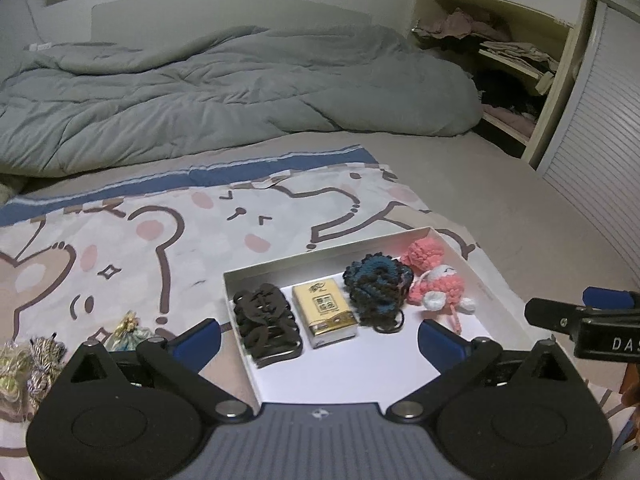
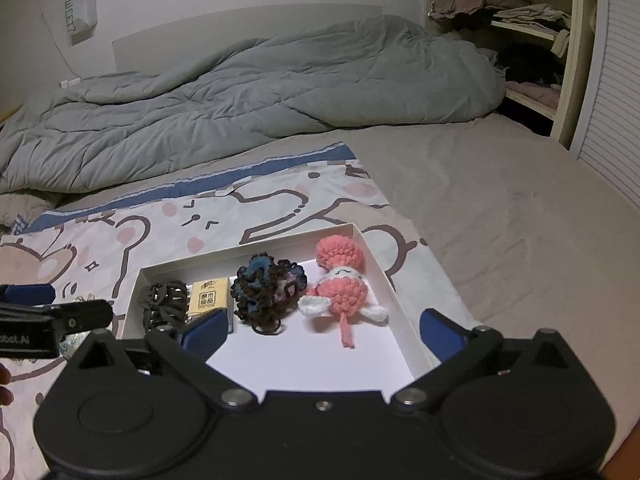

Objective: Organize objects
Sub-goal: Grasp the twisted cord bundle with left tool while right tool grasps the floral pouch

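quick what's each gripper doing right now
Left gripper: open, holding nothing, over the white box.
Right gripper: open, holding nothing.

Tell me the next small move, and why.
Probably swing the left gripper left toward the gold pouches on the sheet: its jaws are open and empty, the pouches lie outside the white box, and the other items already sit inside.

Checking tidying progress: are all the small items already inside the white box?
No, foil-wrapped trinkets lie on the sheet, left of the white box.
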